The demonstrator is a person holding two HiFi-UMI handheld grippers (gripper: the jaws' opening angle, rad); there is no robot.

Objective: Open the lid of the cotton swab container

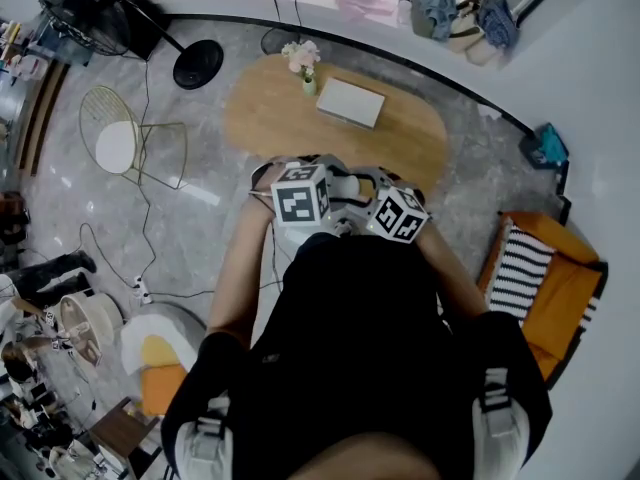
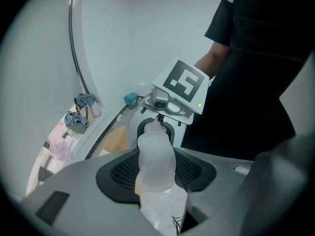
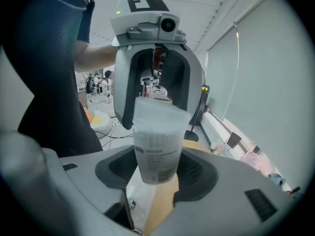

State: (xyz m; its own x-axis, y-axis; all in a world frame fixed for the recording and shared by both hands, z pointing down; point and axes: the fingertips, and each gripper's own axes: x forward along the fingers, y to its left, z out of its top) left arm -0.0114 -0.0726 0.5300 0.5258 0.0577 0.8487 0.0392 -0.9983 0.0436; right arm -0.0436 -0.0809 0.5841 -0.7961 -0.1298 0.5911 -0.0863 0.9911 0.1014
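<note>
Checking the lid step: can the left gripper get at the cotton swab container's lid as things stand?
Probably yes: the left gripper is closed on what looks like the frosted lid, the right gripper grips the cotton swab container by its labelled body, and nothing blocks it.

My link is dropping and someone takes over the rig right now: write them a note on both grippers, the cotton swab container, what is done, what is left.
The right gripper has its jaws shut on the body of the cotton swab container.
The left gripper faces it, jaws shut on the lid end.
The container hangs in the air between them, in front of the person, near the wooden table.
Done: both grips set. Left: the lid looks still on; pull it off.
</note>
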